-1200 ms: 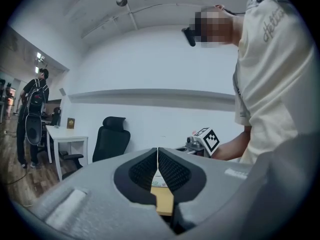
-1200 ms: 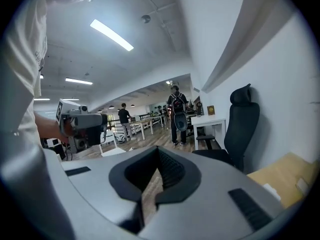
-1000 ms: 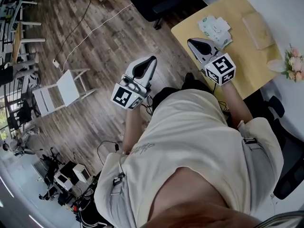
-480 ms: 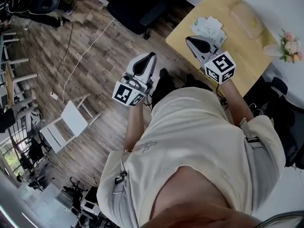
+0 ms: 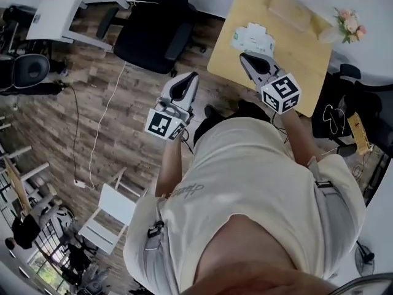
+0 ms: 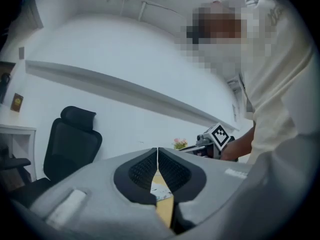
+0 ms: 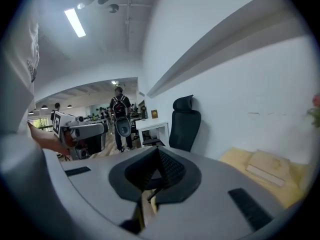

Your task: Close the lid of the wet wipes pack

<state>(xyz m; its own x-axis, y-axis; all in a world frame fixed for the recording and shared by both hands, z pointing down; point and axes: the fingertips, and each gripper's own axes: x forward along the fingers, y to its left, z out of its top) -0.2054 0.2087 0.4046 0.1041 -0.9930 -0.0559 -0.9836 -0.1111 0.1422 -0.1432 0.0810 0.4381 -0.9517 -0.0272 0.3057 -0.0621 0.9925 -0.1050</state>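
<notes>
Both grippers are empty. The left gripper [image 5: 191, 78] has its jaws pressed together on nothing. It's held level over the wood-plank floor [image 5: 123, 91], off the table's left edge, so it looks parked rather than working. The right gripper [image 5: 246, 56] also has its jaws closed with nothing between them. It's tilted slightly down, tip over the near edge of the light wooden table [image 5: 304, 54]. A closed tip makes sense as a pusher, since a lid needs pressing, not gripping.

The white-and-green soft wet wipes pack [image 5: 253, 38] lies flat near the table's near-left corner, just beyond the right tip and not touching it. The lid is too small in view to call open or shut.

Room to move:
- The table is bare around the pack.
- The flat tan box [image 5: 290, 10] and small pink flower bunch [image 5: 349, 22] sit well apart at the far side.
- The pack is close to the left edge, so a sideways shove could slide it off. My guess is the press should go straight down.
- The black office chair [image 5: 156, 32] stands left of the table, clear of the right arm.
</notes>
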